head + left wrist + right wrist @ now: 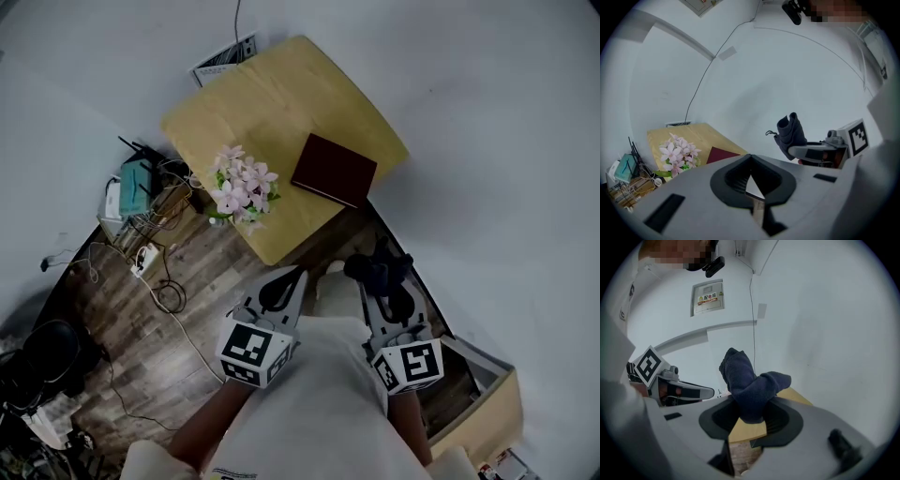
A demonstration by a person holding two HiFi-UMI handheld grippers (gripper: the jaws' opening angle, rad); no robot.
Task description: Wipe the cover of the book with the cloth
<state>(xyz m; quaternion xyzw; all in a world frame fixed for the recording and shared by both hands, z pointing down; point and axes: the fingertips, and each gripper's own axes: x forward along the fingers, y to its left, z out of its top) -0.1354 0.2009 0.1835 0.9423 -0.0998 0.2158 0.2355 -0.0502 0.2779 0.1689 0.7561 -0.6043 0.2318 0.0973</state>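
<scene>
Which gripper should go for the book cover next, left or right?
Right. The right gripper is already shut on the dark cloth needed to wipe the book. The left gripper is shut and empty.

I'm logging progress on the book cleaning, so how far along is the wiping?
Done: the cloth is picked up, clamped in the right gripper. In hand: both grippers hang near the person's body, short of the table; the left gripper is shut and empty. Left: carry the cloth to the closed book on the table and wipe its cover, which nothing touches yet.
</scene>
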